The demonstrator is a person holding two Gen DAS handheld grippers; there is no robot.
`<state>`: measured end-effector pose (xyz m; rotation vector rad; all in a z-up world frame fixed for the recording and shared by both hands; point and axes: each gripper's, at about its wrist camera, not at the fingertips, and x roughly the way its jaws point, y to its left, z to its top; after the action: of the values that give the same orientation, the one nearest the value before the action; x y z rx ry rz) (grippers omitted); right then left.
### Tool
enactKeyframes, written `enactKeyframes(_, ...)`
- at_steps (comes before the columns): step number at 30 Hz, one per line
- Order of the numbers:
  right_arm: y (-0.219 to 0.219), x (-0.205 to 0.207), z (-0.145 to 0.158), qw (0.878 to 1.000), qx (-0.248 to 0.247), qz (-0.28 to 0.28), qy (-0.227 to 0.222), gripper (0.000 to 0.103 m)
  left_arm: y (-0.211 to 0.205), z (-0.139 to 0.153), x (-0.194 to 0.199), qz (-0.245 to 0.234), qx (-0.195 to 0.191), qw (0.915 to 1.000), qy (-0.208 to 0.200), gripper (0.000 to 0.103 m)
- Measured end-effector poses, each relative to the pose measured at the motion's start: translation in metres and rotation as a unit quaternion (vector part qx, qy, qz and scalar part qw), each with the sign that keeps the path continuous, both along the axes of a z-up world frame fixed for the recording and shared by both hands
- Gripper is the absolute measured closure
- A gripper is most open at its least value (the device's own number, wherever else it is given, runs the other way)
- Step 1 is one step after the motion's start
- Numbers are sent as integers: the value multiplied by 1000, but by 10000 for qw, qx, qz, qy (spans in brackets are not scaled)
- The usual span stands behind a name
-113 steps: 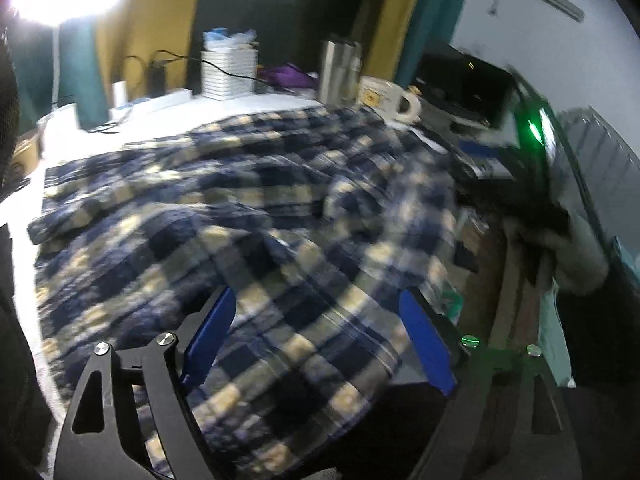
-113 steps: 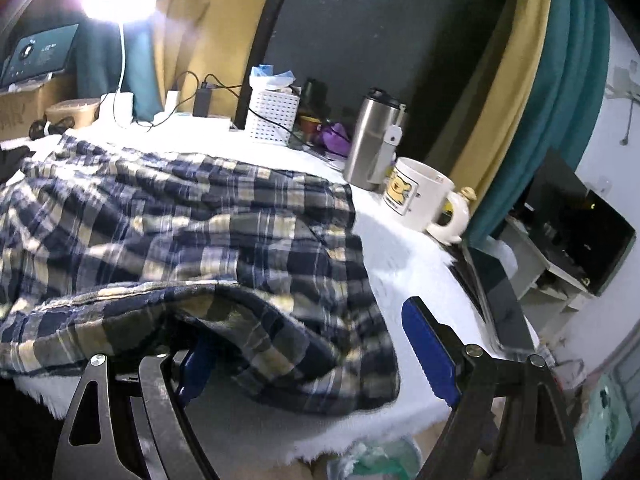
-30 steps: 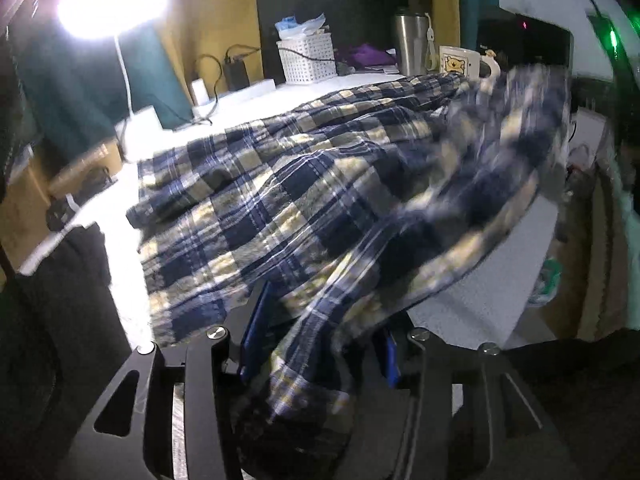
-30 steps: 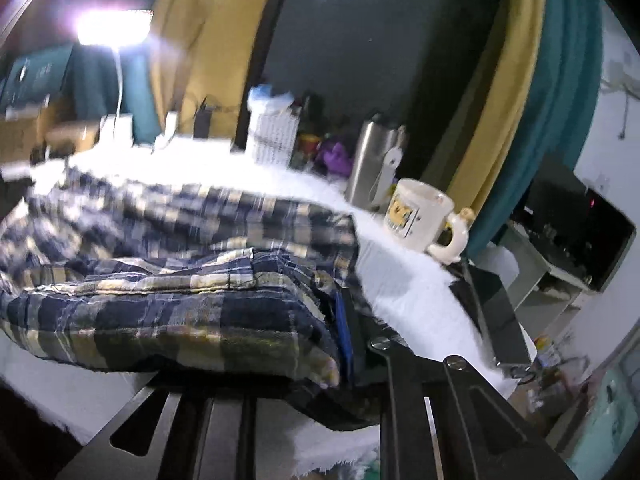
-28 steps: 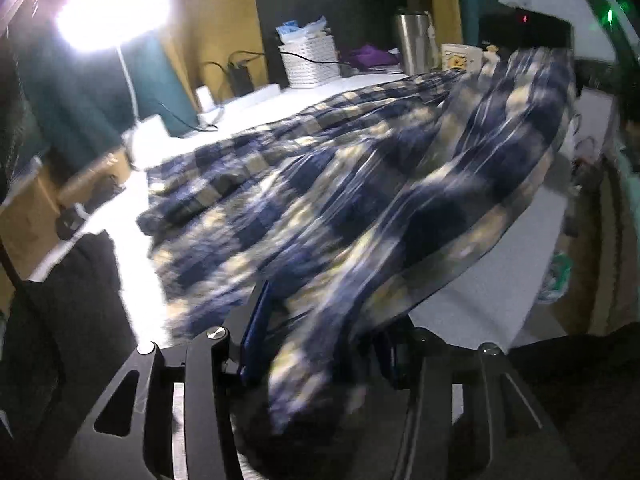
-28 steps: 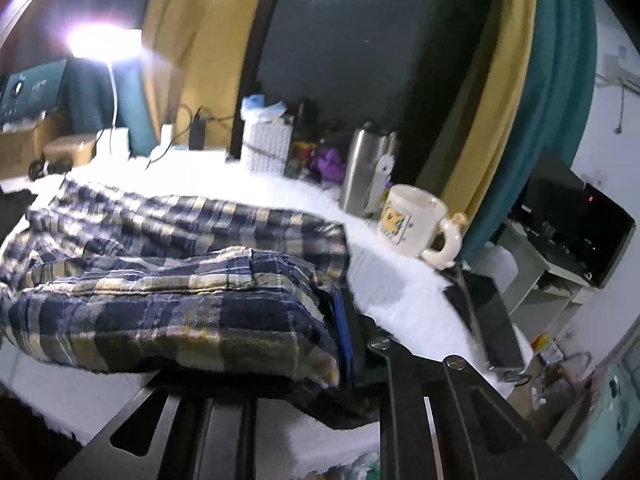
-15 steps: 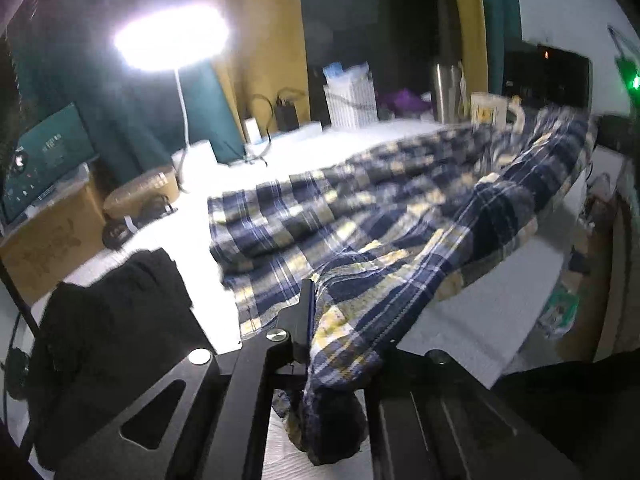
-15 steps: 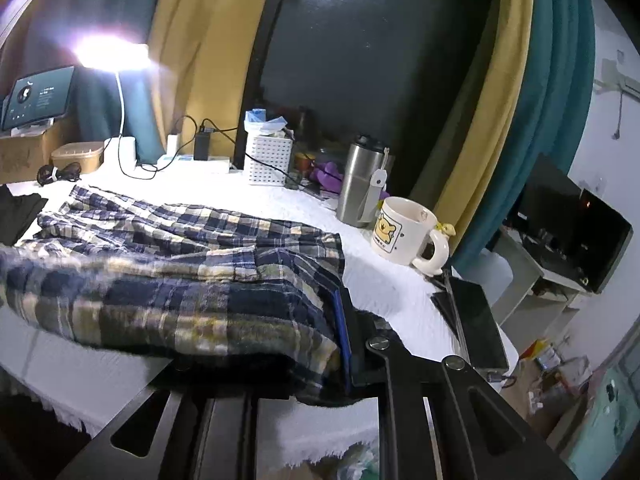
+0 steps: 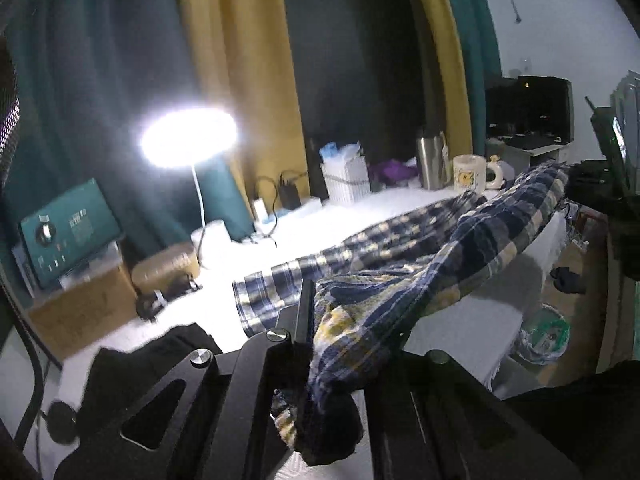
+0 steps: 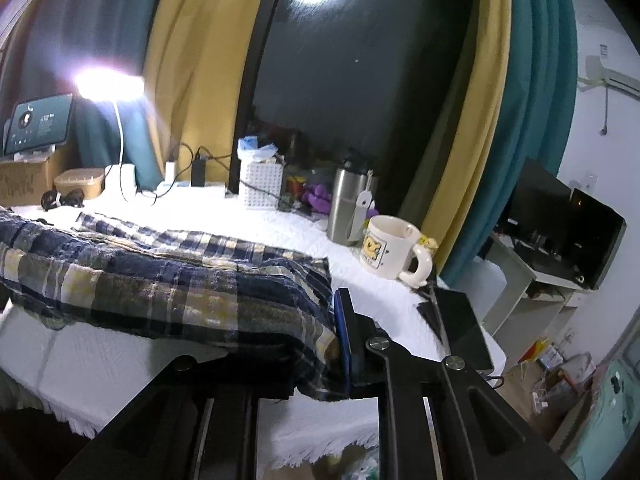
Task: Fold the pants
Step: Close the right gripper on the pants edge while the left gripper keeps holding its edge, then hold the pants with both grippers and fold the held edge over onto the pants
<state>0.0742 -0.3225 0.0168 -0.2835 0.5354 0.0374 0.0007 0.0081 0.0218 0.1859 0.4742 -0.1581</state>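
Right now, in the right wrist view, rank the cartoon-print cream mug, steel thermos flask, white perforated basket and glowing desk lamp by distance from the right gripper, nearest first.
1. Cartoon-print cream mug, ahead and right of the right gripper.
2. Steel thermos flask, just behind the mug.
3. White perforated basket, centre back.
4. Glowing desk lamp, far left.

A cream mug (image 10: 390,247) stands on the white table cover (image 10: 260,220) just beside a steel tumbler (image 10: 349,208). Farther left sit a white basket (image 10: 261,186) and a glaring lamp (image 10: 109,82).
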Motion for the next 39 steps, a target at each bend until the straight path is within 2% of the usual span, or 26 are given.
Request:
enactKeyframes(14, -23, -19, 27, 9983, 366, -102, -432, 87, -30, 62, -30, -337, 644, 9953, -643, 100)
enactKeyframes(21, -25, -21, 22, 9986, 389, -80, -358, 86, -30, 51, -30, -399, 751, 9955, -409, 100)
enactKeyframes(28, -19, -13, 24, 9988, 354, -25, -334, 86, -24, 48, -24, -425, 646, 9966, -295, 100)
enactKeyframes(39, -21, -26, 42, 9975, 366, -30, -605, 86, -33, 74, -54, -426, 734, 9932, -791, 100)
